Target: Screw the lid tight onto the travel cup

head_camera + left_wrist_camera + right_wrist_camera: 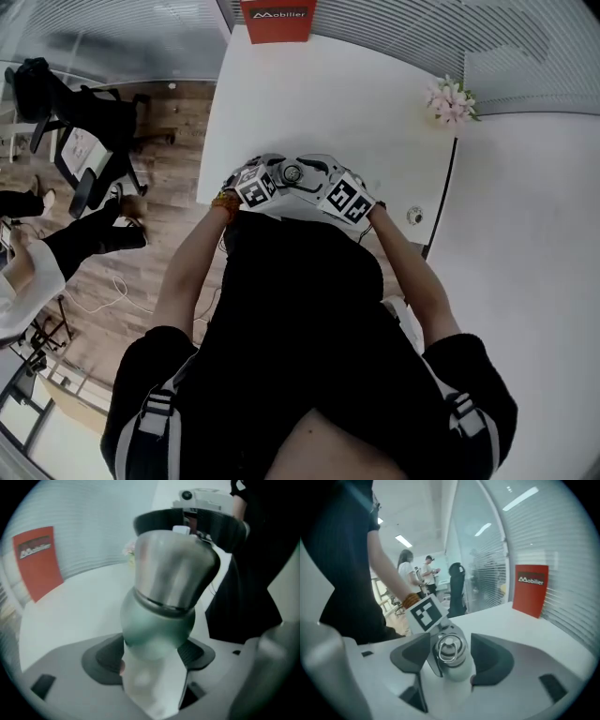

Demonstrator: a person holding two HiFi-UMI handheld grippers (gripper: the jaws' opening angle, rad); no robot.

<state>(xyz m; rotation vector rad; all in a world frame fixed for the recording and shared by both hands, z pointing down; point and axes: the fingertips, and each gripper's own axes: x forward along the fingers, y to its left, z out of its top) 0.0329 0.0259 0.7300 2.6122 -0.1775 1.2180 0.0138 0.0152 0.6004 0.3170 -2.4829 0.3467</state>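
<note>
Travel cup (168,569) is held in front of the person's chest, over the near edge of the white bench (309,103), toward its left corner. It lies tilted between the two tools, not upright.

Left tool (150,656) is clamped on the cup body. Its dark pads sit on either side of the rounded greenish-white section, and the steel section flares away beyond them.

Right tool (450,656) comes at the lid end. The lid (449,647), with its metal loop (446,649) on top, sits on the cup between the pads. The pads stand apart with a slim gap on each side, so there is no grip. In the right gripper view, the left tool's marker cube shows just behind the lid.

In the head view the two marker cubes sit side by side with the lid between them.

At the far edge of the bench a red sign (278,19) stands against the blinds. Pink flowers (452,101) are at the far right corner, well apart from the cup.
</note>
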